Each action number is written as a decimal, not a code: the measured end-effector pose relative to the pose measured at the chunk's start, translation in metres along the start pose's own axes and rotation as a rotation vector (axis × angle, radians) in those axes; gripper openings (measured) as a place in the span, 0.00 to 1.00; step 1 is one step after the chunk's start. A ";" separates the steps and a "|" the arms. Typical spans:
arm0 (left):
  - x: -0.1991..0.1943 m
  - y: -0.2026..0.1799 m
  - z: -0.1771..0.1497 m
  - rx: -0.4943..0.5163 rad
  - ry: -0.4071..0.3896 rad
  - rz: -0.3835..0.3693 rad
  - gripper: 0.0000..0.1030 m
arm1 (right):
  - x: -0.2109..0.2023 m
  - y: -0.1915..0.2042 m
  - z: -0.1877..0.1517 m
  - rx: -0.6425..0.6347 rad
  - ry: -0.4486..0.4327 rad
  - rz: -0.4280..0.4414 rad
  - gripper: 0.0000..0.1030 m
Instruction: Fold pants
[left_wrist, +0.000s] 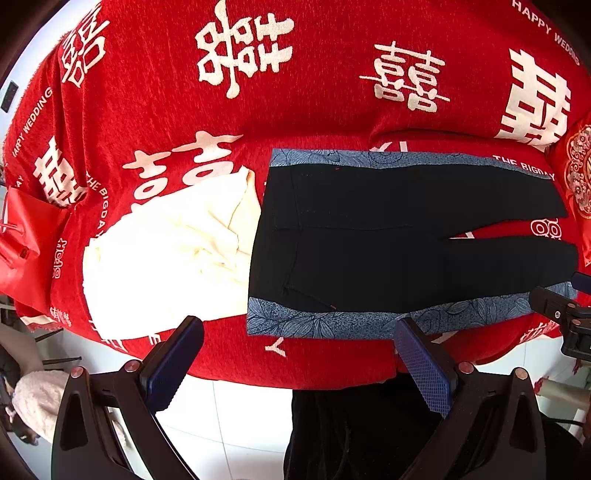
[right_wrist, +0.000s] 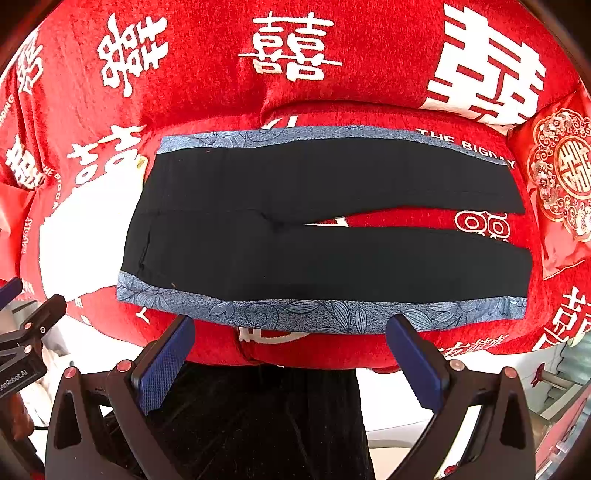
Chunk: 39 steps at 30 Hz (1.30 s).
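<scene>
Black pants (left_wrist: 388, 236) (right_wrist: 314, 221) with blue patterned side stripes lie flat on the red cloth, waist to the left, both legs stretched to the right with a narrow gap between them. My left gripper (left_wrist: 297, 341) hovers open just short of the near stripe, close to the waist end. My right gripper (right_wrist: 291, 338) is open too, held at the near edge of the pants around mid-length. Nothing sits between either pair of blue pads (left_wrist: 173, 365) (right_wrist: 162, 365). The right gripper's tip (left_wrist: 565, 314) shows at the right edge of the left wrist view.
A cream garment (left_wrist: 166, 258) (right_wrist: 88, 229) lies left of the waistband, touching it. The red cloth (left_wrist: 295, 110) (right_wrist: 221, 92) with white characters covers the whole surface. A red embroidered cushion (right_wrist: 561, 177) sits at the right. White tiled floor (left_wrist: 240, 424) shows below the near edge.
</scene>
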<state>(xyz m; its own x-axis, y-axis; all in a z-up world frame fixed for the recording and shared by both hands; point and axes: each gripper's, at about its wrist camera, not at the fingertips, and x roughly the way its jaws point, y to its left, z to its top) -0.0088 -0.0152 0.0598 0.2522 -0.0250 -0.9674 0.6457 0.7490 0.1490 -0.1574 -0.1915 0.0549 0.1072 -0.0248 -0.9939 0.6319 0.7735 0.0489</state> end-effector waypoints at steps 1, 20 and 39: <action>0.000 0.000 0.000 0.000 0.000 0.000 1.00 | 0.000 0.000 0.000 0.000 0.000 0.000 1.00; -0.004 -0.018 0.000 0.015 0.002 0.044 1.00 | 0.004 -0.020 0.000 0.036 0.010 0.056 1.00; -0.013 -0.060 -0.010 -0.116 0.056 0.102 1.00 | 0.013 -0.078 0.004 0.018 0.072 0.166 1.00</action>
<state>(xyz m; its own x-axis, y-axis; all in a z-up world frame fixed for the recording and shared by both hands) -0.0579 -0.0536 0.0618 0.2692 0.0893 -0.9589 0.5306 0.8172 0.2251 -0.2020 -0.2549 0.0390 0.1558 0.1482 -0.9766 0.6237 0.7519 0.2136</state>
